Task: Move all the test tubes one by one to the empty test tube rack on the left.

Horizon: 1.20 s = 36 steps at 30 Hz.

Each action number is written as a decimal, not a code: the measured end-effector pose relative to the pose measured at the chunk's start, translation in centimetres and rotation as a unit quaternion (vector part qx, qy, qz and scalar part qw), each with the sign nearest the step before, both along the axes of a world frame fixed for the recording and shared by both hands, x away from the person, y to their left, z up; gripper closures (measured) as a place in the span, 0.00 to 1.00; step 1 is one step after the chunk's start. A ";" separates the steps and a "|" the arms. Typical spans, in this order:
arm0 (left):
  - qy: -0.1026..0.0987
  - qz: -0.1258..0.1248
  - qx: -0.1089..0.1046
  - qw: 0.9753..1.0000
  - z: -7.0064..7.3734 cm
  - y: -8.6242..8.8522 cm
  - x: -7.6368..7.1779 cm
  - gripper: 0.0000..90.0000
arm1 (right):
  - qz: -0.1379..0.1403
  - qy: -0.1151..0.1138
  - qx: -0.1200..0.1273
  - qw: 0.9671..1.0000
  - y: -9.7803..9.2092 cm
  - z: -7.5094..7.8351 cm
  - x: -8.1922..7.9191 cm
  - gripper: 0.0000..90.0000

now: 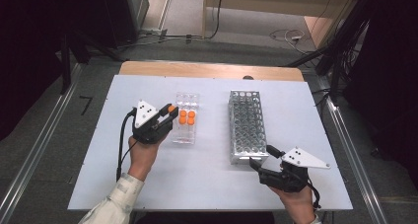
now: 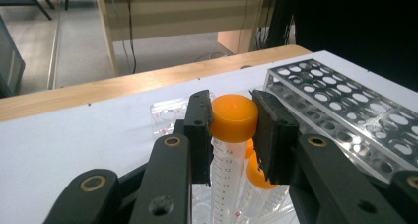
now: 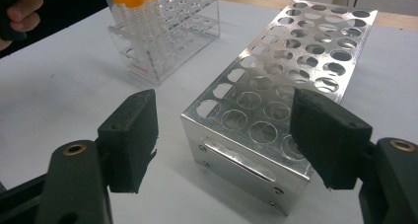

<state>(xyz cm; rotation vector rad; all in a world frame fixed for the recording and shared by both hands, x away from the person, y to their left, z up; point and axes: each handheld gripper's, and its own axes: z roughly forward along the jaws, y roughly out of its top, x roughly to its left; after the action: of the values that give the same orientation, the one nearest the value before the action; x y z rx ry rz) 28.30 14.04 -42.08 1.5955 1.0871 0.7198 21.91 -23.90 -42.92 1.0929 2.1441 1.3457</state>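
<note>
- Left gripper clamps a tube by its cap, beside the clear rack, ready for carrying.
- Right gripper gapes at the metal rack, likely to steady it.

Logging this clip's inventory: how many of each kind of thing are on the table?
Orange-capped tubes: 5, one of them in the left claw
Clear plastic rack: 1
Metal rack: 1
Total: 7

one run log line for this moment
left hand-held gripper: shut on orange-capped tube | right hand-held gripper: open, at metal rack | clear rack: holds more tubes
</note>
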 end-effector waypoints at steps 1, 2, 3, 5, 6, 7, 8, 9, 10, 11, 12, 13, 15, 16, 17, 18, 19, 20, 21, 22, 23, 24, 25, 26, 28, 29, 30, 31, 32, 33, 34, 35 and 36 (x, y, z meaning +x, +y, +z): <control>0.001 0.000 0.000 1.000 -0.2 0.0 0.0 0.78 | 0.000 0.000 0.000 1.000 0.0 0.0 0.0 0.28; 0.002 0.001 0.000 1.000 -0.3 0.0 0.0 0.78 | 0.000 0.000 0.001 1.000 0.0 0.0 0.0 0.28; 0.003 0.000 0.000 1.000 -0.4 0.0 0.0 0.78 | 0.000 0.000 0.000 1.000 0.0 0.0 0.0 0.28; 0.004 0.001 0.001 1.000 -0.6 -0.1 0.0 0.77 | 0.000 0.000 0.000 1.000 0.0 0.0 0.0 0.28; 0.004 0.001 0.001 1.000 -0.7 0.0 0.0 0.77 | 0.000 0.000 0.000 1.000 0.0 0.0 0.0 0.28; 0.005 0.000 0.001 1.000 -0.8 -0.1 0.0 0.77 | 0.000 0.001 0.000 1.000 0.0 0.0 0.0 0.28; 0.006 0.000 0.002 1.000 -0.9 -0.1 0.0 0.77 | 0.000 0.001 0.000 1.000 0.0 0.0 0.0 0.28; 0.006 0.000 0.001 1.000 -1.0 -0.1 0.0 0.77 | 0.001 0.001 0.000 1.000 0.0 0.0 0.0 0.28; 0.007 -0.001 0.004 1.000 -1.0 -0.1 0.0 0.77 | 0.001 0.001 0.000 1.000 0.0 0.0 0.0 0.28; 0.008 0.000 0.003 1.000 -1.1 -0.1 0.0 0.77 | 0.001 0.001 0.000 1.000 0.1 0.0 0.0 0.28; 0.008 0.000 0.002 1.000 -1.1 -0.1 0.0 0.77 | 0.001 0.002 0.000 1.000 0.1 0.0 0.0 0.28; 0.008 0.000 0.003 1.000 -1.2 -0.1 0.0 0.77 | 0.000 0.002 0.000 1.000 0.1 0.0 0.0 0.28; 0.008 0.000 0.003 1.000 -1.2 -0.1 0.0 0.77 | 0.001 0.002 0.000 1.000 0.1 0.0 0.0 0.28; 0.008 -0.001 0.003 1.000 -1.2 -0.1 0.0 0.77 | 0.001 0.002 -0.001 1.000 0.1 0.0 0.0 0.28; 0.009 -0.001 0.003 1.000 -1.2 -0.1 0.0 0.77 | 0.001 0.002 -0.001 1.000 0.1 -0.1 0.0 0.28; 0.009 -0.001 0.003 1.000 -1.2 -0.1 0.0 0.77 | 0.001 0.002 -0.001 1.000 0.1 -0.1 0.0 0.28; 0.009 -0.002 0.002 1.000 -1.3 -0.2 0.0 0.76 | 0.001 0.002 -0.001 1.000 0.1 -0.1 0.0 0.28; 0.010 -0.003 0.001 1.000 -1.3 -0.2 0.0 0.76 | 0.000 0.003 -0.001 1.000 0.1 -0.1 0.0 0.28; 0.010 -0.004 0.001 1.000 -1.3 -0.2 0.0 0.76 | 0.000 0.003 -0.001 1.000 0.1 -0.1 0.0 0.28; 0.010 -0.003 0.002 1.000 -1.3 -0.2 0.0 0.76 | 0.000 0.003 -0.001 1.000 0.1 -0.1 0.0 0.28; 0.010 -0.004 0.001 1.000 -1.3 -0.1 0.0 0.76 | 0.000 0.003 0.000 1.000 0.1 -0.1 0.0 0.28; 0.011 -0.004 -0.001 1.000 -1.3 -0.1 -0.1 0.75 | 0.000 0.003 -0.001 1.000 0.1 -0.1 0.0 0.28; 0.009 -0.005 -0.002 1.000 -1.3 -0.1 -0.1 0.74 | 0.000 0.002 -0.001 1.000 0.1 -0.1 0.0 0.28; 0.009 -0.004 -0.003 1.000 -1.2 -0.1 -0.1 0.72 | 0.000 0.002 0.000 1.000 0.1 -0.1 0.0 0.28; 0.009 -0.005 -0.002 1.000 -1.2 0.0 -0.2 0.72 | 0.000 0.003 0.000 1.000 0.1 -0.1 0.0 0.28; 0.009 -0.006 -0.003 1.000 -1.2 0.0 -0.2 0.71 | 0.000 0.003 0.000 1.000 0.1 -0.1 0.0 0.28; 0.010 -0.007 -0.003 1.000 -1.1 0.0 -0.3 0.70 | 0.000 0.003 -0.001 1.000 0.1 -0.1 0.0 0.28; 0.009 -0.008 -0.004 1.000 -1.1 0.0 -0.3 0.69 | 0.001 0.002 -0.001 1.000 0.1 -0.1 0.0 0.28; 0.008 -0.008 -0.006 1.000 -1.1 0.1 -0.4 0.69 | 0.001 0.002 -0.001 1.000 0.1 -0.1 0.0 0.28; 0.008 -0.008 -0.008 1.000 -1.0 0.1 -0.5 0.69 | 0.000 0.002 -0.001 1.000 0.1 -0.1 0.0 0.28; 0.008 -0.009 -0.009 1.000 -1.0 0.2 -0.6 0.67 | 0.000 0.003 0.000 1.000 0.0 -0.1 0.0 0.28; 0.006 -0.009 -0.010 1.000 -1.0 0.3 -0.7 0.66 | -0.001 0.003 0.000 1.000 0.0 -0.1 0.0 0.28; 0.006 -0.010 -0.014 1.000 -0.9 0.3 -0.8 0.64 | -0.001 0.002 -0.001 1.000 0.0 -0.1 0.0 0.28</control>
<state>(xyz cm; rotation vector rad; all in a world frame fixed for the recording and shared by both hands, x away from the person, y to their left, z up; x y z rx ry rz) 27.47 14.37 -43.02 1.5874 1.0836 0.6790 21.95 -23.93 -42.99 1.0986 2.1462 1.3418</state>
